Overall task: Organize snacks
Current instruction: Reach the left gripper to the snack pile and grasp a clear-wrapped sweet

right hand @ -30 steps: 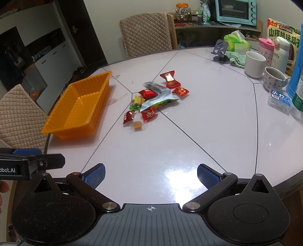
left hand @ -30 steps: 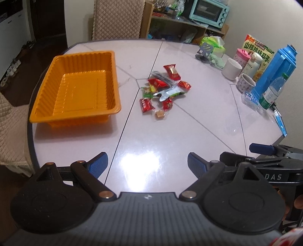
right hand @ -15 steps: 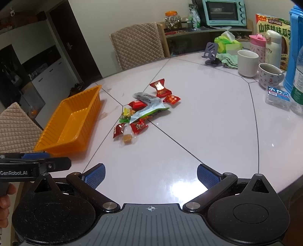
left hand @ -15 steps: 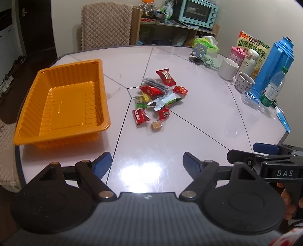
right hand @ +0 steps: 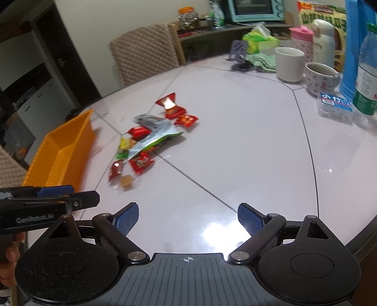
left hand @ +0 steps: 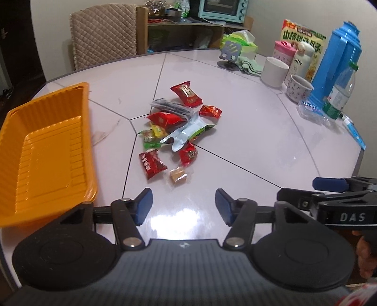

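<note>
1. Both claws, left gripper (left hand: 183,203) and right gripper (right hand: 187,217), gaping wide, holding nothing.
2. Lying untouched right of the empty orange ribbed plastic tray (left hand: 44,150): small foil-wrapped snack packets (left hand: 175,131).
3. Sorting not yet begun.

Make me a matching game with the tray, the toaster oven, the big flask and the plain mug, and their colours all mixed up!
Things:
1. tray
2. toaster oven
3. tall flask
4. plain mug

Colours:
A. white
B. bright blue
C. orange
D. pale teal

Pairs: 1-C, 2-D, 3-B, 4-A
</note>
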`<action>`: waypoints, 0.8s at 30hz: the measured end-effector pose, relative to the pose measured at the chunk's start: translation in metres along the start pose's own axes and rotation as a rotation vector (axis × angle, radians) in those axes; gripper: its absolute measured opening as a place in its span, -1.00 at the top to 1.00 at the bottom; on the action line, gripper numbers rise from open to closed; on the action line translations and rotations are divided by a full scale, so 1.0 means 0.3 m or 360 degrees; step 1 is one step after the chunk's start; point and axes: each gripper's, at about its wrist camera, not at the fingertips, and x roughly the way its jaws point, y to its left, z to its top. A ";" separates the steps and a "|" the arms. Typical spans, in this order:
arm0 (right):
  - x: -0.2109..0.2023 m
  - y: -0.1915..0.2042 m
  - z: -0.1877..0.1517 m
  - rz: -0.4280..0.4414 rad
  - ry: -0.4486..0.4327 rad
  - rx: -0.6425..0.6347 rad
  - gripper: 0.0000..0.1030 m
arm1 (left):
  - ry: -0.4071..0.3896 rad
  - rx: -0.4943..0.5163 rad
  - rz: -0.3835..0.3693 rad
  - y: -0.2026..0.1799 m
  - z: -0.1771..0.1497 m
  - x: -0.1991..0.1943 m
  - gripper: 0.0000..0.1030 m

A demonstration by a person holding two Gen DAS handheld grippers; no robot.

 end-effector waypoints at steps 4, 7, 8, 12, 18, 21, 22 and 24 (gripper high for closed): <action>0.037 -0.020 0.013 -0.0032 0.0019 0.0039 -0.76 | 0.0035 0.0029 -0.0017 0.005 0.018 0.082 0.16; 0.064 -0.029 0.020 -0.0050 0.0037 0.0058 -0.76 | 0.0062 0.0021 -0.0023 0.016 0.026 0.136 0.17; 0.072 -0.031 0.022 -0.0053 0.0044 0.0066 -0.76 | 0.0081 0.0015 -0.0022 0.021 0.027 0.157 0.17; 0.104 -0.040 0.033 -0.0070 0.0069 0.0086 -0.76 | 0.0089 0.0033 -0.0020 0.024 0.032 0.206 0.19; 0.138 -0.063 0.051 -0.0089 0.0092 0.0121 -0.76 | 0.0111 0.0089 -0.0043 0.015 0.049 0.265 0.20; 0.153 -0.071 0.058 -0.0091 0.0107 0.0132 -0.76 | 0.0118 0.0128 -0.0029 0.007 0.057 0.290 0.20; 0.157 -0.074 0.060 -0.0092 0.0113 0.0136 -0.76 | 0.0124 0.0140 -0.0027 0.006 0.058 0.296 0.20; 0.166 -0.079 0.064 -0.0092 0.0119 0.0144 -0.76 | 0.0121 0.0150 -0.0025 0.004 0.062 0.302 0.21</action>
